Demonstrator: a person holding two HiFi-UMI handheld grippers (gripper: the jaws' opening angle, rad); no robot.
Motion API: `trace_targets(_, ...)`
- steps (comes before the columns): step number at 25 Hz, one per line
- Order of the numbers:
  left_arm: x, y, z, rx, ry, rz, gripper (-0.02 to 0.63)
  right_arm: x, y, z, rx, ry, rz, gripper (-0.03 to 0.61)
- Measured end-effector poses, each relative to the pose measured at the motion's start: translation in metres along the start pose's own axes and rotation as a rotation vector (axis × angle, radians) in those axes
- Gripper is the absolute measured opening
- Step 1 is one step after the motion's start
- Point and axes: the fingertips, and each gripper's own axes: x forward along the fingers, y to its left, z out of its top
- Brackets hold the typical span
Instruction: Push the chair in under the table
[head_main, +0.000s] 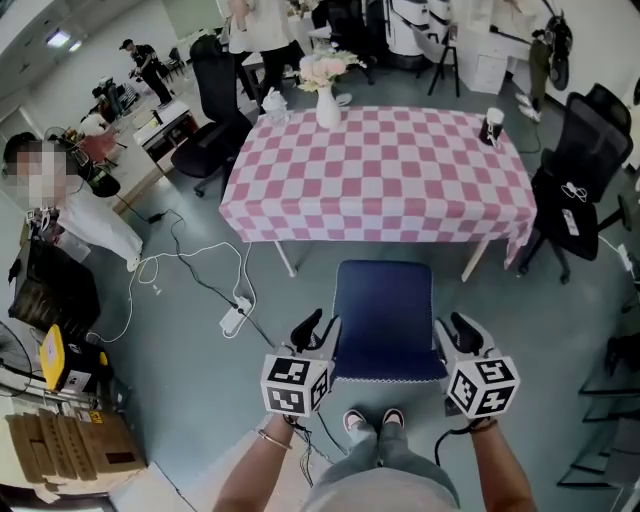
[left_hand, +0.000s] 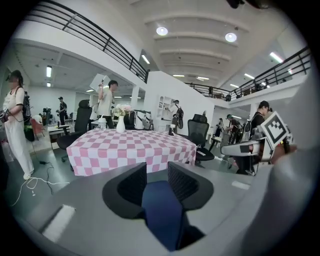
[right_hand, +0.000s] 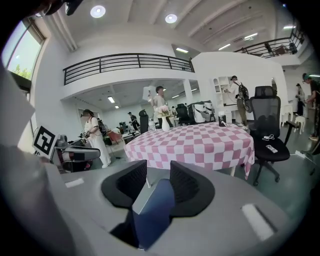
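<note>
A blue chair (head_main: 383, 315) stands facing the table (head_main: 380, 170), which wears a pink-and-white checked cloth; the chair's front sits just short of the table's near edge. My left gripper (head_main: 318, 328) is at the left edge of the chair back and my right gripper (head_main: 457, 328) at the right edge. In the left gripper view the jaws (left_hand: 157, 175) straddle the blue chair back (left_hand: 162, 212). The right gripper (right_hand: 158, 175) likewise has the chair back (right_hand: 150, 212) between its jaws. Neither pair of pads visibly presses on it.
A vase of flowers (head_main: 326, 90) and a dark cup (head_main: 492, 125) stand on the table. Black office chairs sit at the right (head_main: 585, 170) and far left (head_main: 215, 120). Cables and a power strip (head_main: 232, 320) lie on the floor at left; a person (head_main: 70, 215) stands further left.
</note>
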Motion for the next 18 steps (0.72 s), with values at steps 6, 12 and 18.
trace_targets(6, 0.001, -0.015, -0.037, 0.173, 0.152, -0.106, 0.135, -0.002, 0.013, -0.027, -0.047, 0.073, 0.138, 0.153)
trace_targets(12, -0.009, -0.034, -0.072, 0.315, 0.291, -0.254, 0.141, -0.008, 0.033, -0.065, -0.140, 0.195, 0.297, 0.153)
trace_targets(18, -0.020, -0.052, -0.102, 0.418, 0.395, -0.368, 0.146, -0.021, 0.048, -0.102, -0.327, 0.340, 0.430, 0.153)
